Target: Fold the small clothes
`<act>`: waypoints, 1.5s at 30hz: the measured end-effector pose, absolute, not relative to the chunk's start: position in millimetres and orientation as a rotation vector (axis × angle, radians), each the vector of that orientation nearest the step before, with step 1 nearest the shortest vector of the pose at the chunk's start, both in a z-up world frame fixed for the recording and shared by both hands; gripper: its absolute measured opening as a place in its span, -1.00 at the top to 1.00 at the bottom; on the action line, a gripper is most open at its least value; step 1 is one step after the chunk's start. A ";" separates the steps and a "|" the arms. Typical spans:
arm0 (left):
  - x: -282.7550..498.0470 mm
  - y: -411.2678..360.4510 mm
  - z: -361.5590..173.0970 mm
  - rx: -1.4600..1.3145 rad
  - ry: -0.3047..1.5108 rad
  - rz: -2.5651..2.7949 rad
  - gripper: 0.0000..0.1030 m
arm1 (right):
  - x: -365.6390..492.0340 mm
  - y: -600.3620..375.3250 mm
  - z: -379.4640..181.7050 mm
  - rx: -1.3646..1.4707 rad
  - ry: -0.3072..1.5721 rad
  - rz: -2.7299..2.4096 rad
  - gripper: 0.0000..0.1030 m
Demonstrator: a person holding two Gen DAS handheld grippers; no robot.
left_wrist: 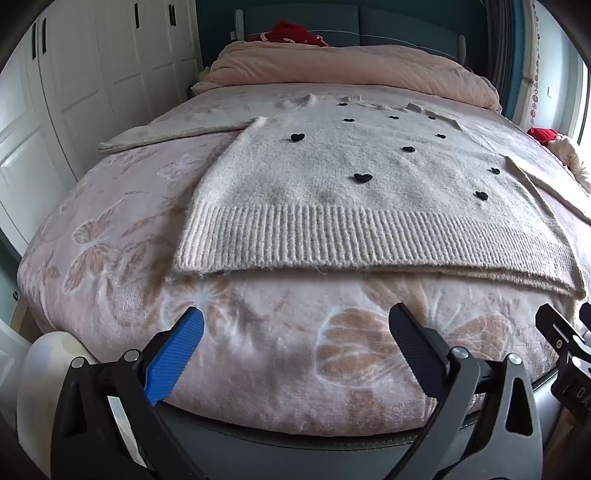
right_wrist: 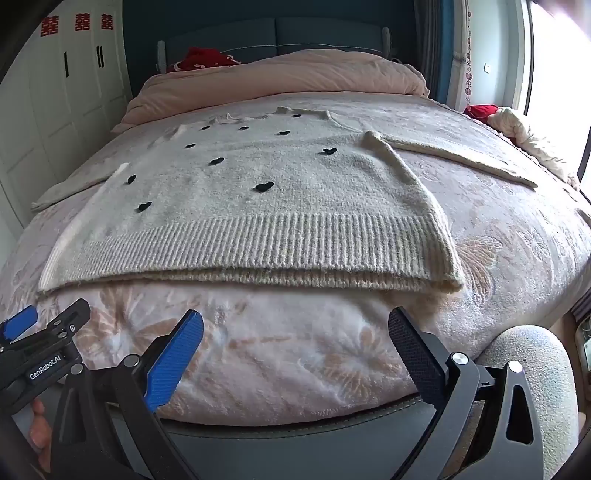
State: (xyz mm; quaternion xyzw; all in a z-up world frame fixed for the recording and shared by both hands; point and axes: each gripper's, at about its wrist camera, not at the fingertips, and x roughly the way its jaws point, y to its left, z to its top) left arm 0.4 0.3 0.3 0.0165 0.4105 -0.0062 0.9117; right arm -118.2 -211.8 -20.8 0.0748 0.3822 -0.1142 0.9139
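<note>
A cream knitted sweater [left_wrist: 351, 195] with small black hearts lies flat on the bed, sleeves spread out to both sides, ribbed hem toward me. In the right wrist view the same sweater [right_wrist: 258, 206] fills the middle. My left gripper [left_wrist: 295, 317] hangs open over the blanket, just short of the hem, with nothing between its fingers. My right gripper [right_wrist: 295, 321] is open too, empty, below the hem's right half. The other gripper's tip shows at each view's edge.
A pink floral blanket [left_wrist: 110, 236] covers the bed. A bunched pink duvet [left_wrist: 332, 66] and a red garment [left_wrist: 295, 33] lie by the dark headboard. White wardrobes [left_wrist: 74, 74] stand on the left. More clothes [right_wrist: 517, 125] sit at the right by the window.
</note>
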 end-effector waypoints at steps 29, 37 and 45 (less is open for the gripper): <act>-2.5 -8.4 -5.5 0.072 0.839 -0.014 -0.90 | -117.2 -213.4 -20.6 0.134 0.790 -0.257 -0.90; -2.8 -8.7 -6.0 0.070 0.840 -0.016 -0.90 | -117.2 -213.2 -21.2 0.134 0.792 -0.256 -0.90; -2.6 -8.9 -7.0 0.071 0.841 -0.018 -0.90 | -116.8 -213.1 -21.3 0.133 0.791 -0.258 -0.90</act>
